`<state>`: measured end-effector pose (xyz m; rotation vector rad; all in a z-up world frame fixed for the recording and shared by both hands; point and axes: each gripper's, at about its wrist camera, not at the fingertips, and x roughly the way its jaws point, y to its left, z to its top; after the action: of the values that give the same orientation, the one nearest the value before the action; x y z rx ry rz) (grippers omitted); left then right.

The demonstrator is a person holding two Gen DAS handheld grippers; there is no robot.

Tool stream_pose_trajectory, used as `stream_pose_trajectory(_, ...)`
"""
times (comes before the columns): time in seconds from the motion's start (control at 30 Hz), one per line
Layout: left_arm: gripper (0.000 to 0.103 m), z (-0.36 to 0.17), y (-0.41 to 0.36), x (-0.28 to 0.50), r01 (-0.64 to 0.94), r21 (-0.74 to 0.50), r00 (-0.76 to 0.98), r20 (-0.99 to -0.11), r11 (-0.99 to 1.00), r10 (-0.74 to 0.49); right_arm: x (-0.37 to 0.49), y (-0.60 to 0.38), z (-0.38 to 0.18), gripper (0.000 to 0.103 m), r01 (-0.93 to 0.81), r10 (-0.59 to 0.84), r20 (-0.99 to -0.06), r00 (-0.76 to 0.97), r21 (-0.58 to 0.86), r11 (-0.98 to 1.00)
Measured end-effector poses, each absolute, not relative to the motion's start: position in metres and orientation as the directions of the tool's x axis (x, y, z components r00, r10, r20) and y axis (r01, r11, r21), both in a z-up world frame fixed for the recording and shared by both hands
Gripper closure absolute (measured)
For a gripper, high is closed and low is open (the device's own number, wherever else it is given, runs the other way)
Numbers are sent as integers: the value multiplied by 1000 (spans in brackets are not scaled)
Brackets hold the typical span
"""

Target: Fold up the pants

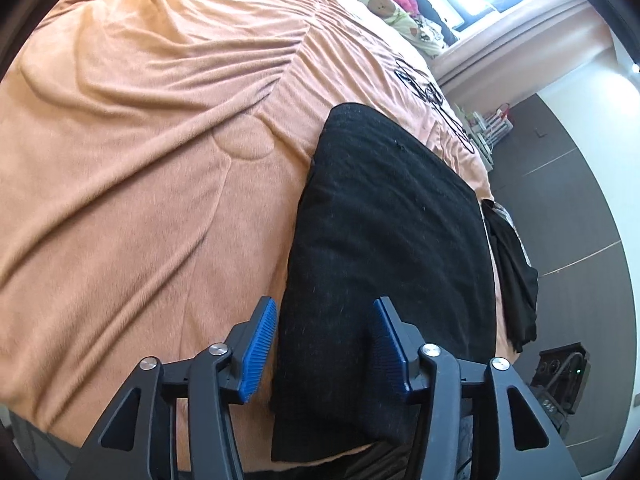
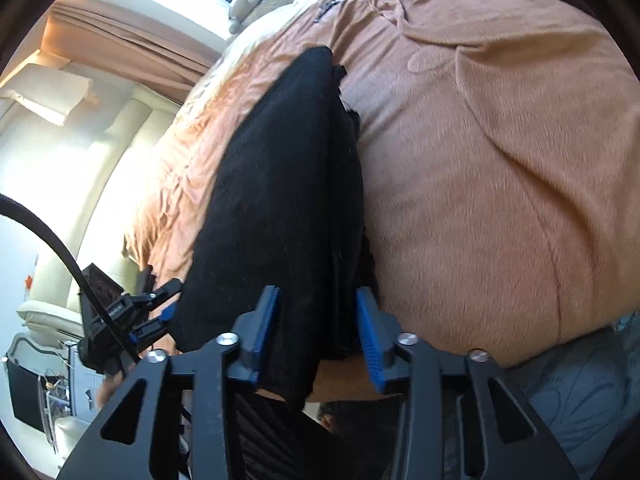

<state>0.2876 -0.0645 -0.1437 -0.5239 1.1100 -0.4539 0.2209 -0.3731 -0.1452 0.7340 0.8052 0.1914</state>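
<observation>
The folded black fabric pants (image 1: 384,248) lie on the orange fleece blanket (image 1: 140,160), near its edge. The left gripper (image 1: 324,344) and right gripper (image 2: 318,332) both stand parted above the pants' near end, seemingly not pinching it.

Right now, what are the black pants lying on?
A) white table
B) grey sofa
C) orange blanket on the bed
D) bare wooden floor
C: the folded black pants lie flat on the orange blanket covering the bed, near its edge.
</observation>
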Motion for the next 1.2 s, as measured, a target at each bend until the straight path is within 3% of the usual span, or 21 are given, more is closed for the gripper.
stream_pose_trajectory(0.1, 48, -141, -69, 296, 95, -593, 374, -723, 800, -581, 226, -381, -138, 47, 92, 418, -561, 715, 668, 738)
stream_pose_trajectory(0.57, 43, -144, -92, 341, 107, -545, 341, -765, 831, -546, 304, -398, -147, 47, 118, 408, -598, 690, 649, 751)
stream_pose_trajectory(0.73, 42, -145, -100, 352, 112, -529, 333, -777, 841, -533, 312, -417, -163, 68, 189, 413, -586, 697, 706, 683)
stream_pose_trajectory(0.97, 40, -144, -107, 364, 129, -519, 329, -781, 845, -530, 311, -416, -171, 69, 190, 418, -580, 699, 715, 673)
stream_pose_trajectory(1.2, 40, -146, -112, 377, 130, -511, 327, -787, 850, -523, 319, -419, -152, 68, 114, 459, -503, 732, 756, 645)
